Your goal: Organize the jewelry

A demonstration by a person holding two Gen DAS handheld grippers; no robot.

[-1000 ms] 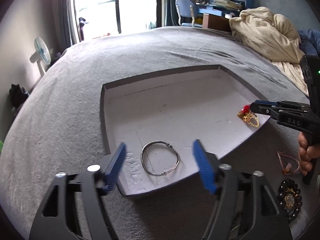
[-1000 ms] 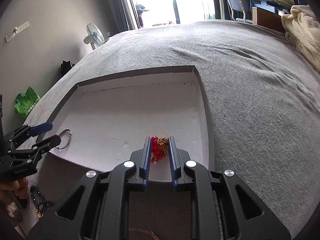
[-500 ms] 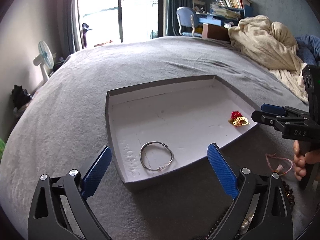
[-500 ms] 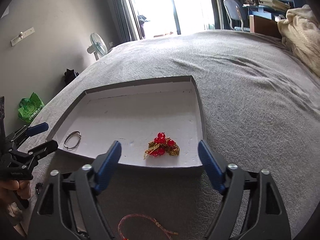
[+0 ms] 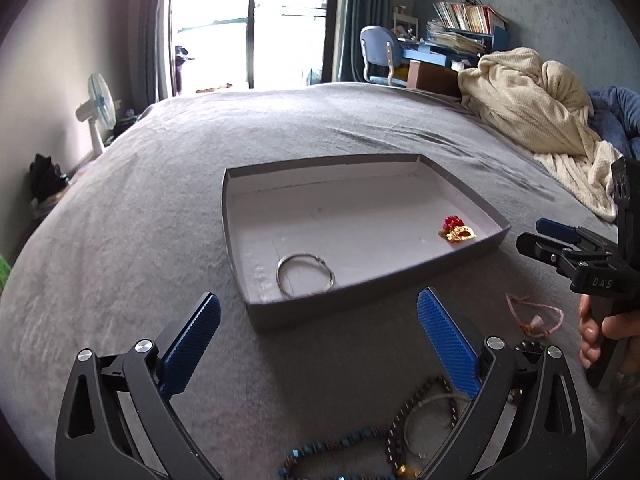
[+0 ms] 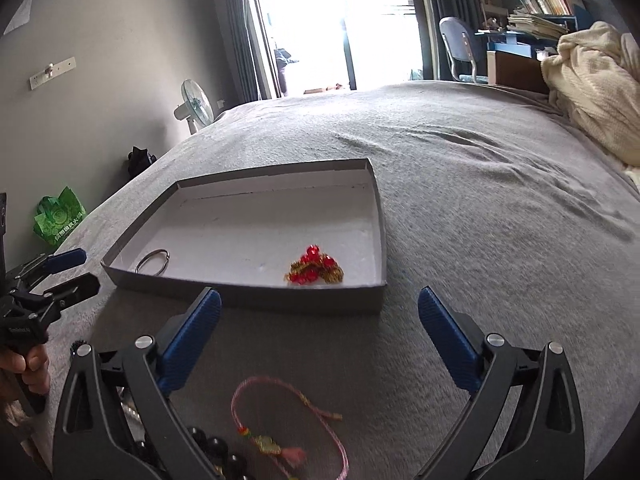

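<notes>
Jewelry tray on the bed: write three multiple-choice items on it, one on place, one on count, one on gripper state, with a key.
1. Where does the pink cord bracelet lie?
A. in the tray
B. on the bed in front of the tray
C. on the chair

2. How many pieces lie inside the tray?
A. two
B. four
C. none

3. How do the right gripper jaws stand?
A. shut on the silver bangle
B. shut on nothing
C. open, holding nothing

Key: 1 B, it rests on grey cover outside the wall. 2 A, only the silver bangle and red-and-gold ornament. 3 C, blue pads spread wide.
</notes>
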